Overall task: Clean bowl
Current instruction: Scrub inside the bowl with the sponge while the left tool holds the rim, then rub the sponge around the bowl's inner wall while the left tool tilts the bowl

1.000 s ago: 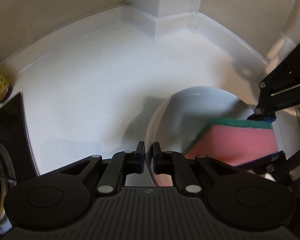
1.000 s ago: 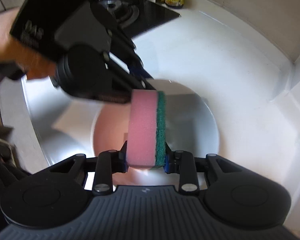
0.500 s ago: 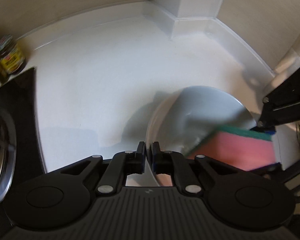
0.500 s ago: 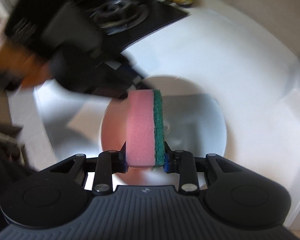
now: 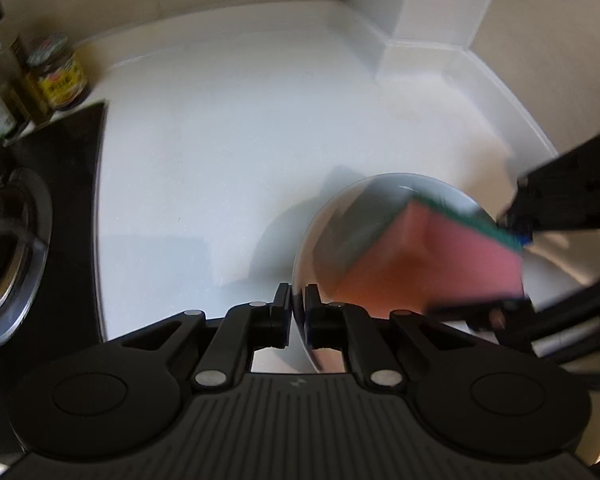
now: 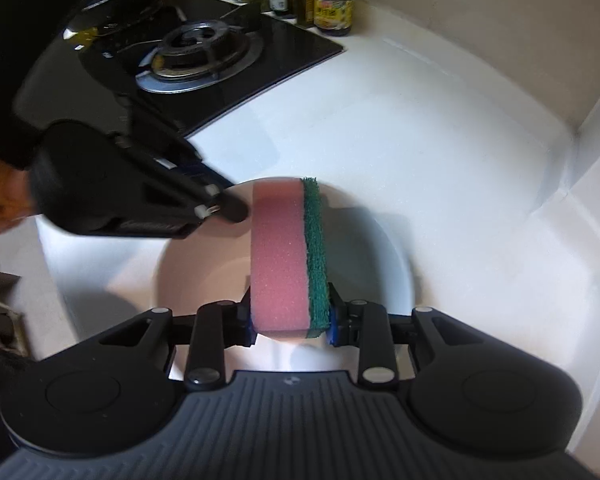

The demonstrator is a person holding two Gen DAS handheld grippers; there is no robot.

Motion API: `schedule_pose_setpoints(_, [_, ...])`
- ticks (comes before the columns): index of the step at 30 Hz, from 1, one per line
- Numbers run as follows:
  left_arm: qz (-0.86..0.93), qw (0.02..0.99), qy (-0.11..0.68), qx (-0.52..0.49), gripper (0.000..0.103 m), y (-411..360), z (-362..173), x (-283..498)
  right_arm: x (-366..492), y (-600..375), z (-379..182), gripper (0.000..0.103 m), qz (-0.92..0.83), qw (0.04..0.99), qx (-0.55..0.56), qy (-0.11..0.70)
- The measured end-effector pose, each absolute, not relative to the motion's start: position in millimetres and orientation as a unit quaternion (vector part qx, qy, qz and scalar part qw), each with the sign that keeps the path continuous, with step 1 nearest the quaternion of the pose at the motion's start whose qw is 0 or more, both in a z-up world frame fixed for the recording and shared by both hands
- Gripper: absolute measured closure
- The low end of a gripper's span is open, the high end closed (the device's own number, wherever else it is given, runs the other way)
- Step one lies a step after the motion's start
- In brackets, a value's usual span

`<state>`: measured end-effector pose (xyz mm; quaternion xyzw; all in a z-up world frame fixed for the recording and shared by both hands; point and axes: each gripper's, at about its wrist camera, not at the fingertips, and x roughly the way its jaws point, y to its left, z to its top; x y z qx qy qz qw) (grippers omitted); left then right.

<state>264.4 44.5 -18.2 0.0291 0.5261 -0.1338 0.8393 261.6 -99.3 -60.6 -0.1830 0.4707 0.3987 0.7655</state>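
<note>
Left claw point(image 5: 298, 316) pinched tight on the rim of the white bowl point(image 5: 380, 200), at 9 o'clock on the bowl in the right wrist view. Bowl sits on the white bench point(image 6: 440, 120), roughly mid-bench, tipped up a bit on the held side, I think.

Right claw point(image 6: 290, 320) clamped on the pink sponge with green scourer point(image 6: 286, 256), sponge on edge, its far end down inside the bowl.

Step in hand looks like scrubbing the inside. To do it well: keep the rim grip firm so the bowl can't spin or skate, sweep the sponge around the wall, turn the wrist to bring the green side onto any stuck bits.

Room: gas hob point(image 6: 196, 52) at 11 o'clock, its edge near the left claw. Jars point(image 6: 334, 6) at 12, well apart. Wall corner at 2–3 o'clock. Open bench between bowl and corner, so strokes toward 1–3 are safe.
</note>
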Motion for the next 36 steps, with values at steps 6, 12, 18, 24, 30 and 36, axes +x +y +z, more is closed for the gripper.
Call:
schedule_pose_setpoints(6, [-0.192, 0.832, 0.515, 0.075, 0.1, 38, -19, 281, 252, -93, -64, 0.076, 0.393, 0.75, -0.252, 0.468])
schedule_pose_setpoints(12, [-0.195, 0.83, 0.514, 0.095, 0.1, 30, -18, 283, 260, -88, -66, 0.076, 0.403, 0.766, -0.188, 0.465])
schedule_pose_setpoints(18, [-0.195, 0.833, 0.51, 0.088, 0.1, 36, -22, 283, 256, -102, -60, 0.076, 0.375, 0.761, -0.238, 0.472])
schedule_pose_setpoints(24, [-0.199, 0.832, 0.509, 0.093, 0.1, 38, -21, 281, 247, -90, -57, 0.076, 0.393, 0.766, -0.201, 0.468])
schedule_pose_setpoints(30, [-0.207, 0.831, 0.508, 0.097, 0.1, 38, -22, 284, 227, -106, -39, 0.076, 0.42, 0.738, -0.242, 0.47])
schedule_pose_setpoints(36, [-0.222, 0.827, 0.504, 0.11, 0.1, 30, -21, 288, 190, -80, -32, 0.076, 0.463, 0.696, -0.374, 0.402])
